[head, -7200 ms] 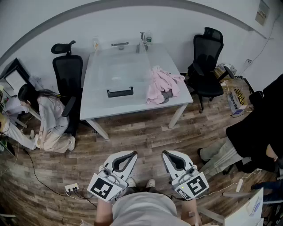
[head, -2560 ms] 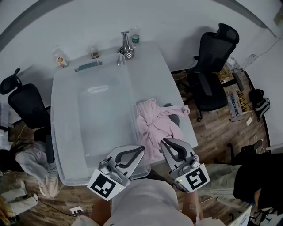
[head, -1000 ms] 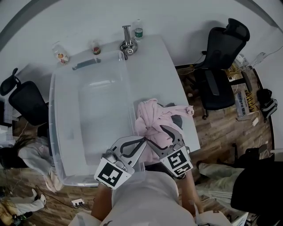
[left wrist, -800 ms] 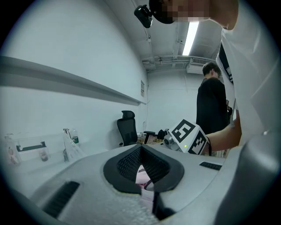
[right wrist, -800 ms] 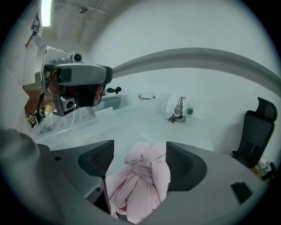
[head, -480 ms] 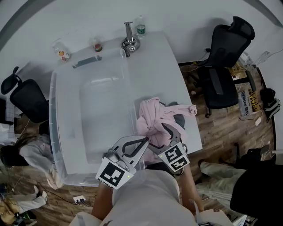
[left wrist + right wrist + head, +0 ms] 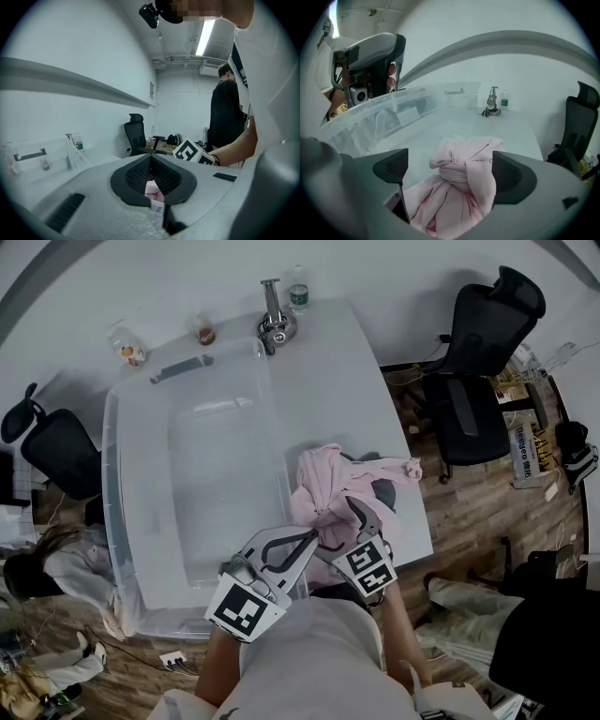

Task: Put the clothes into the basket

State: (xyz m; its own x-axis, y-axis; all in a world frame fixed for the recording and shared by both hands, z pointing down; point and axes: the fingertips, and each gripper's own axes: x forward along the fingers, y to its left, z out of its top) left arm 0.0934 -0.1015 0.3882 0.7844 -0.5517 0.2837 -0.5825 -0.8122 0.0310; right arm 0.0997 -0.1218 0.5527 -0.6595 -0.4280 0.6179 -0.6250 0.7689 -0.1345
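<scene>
Left fingers [image 7: 136, 171]: mine, lower centre, tips closed together, holding nothing.
Right fingers [image 7: 508, 176]: just been opening wide, astride the pink clothes [image 7: 461, 161], not pinching.
Clothes: bundled on the surface [image 7: 337, 371], centre, right of the clear basket [image 7: 111, 474].

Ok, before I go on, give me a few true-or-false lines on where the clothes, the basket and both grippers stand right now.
1. The pink clothes lie inside the basket. False: they lie on the table, beside the basket on its right.
2. The basket stands on the table. True.
3. The right gripper is shut. False: its jaws stand apart, having just been opening, with the pink clothes between them and not clamped.
4. The left gripper has its jaws together. True.
5. A bottle stands at the table's far edge. True.
</scene>
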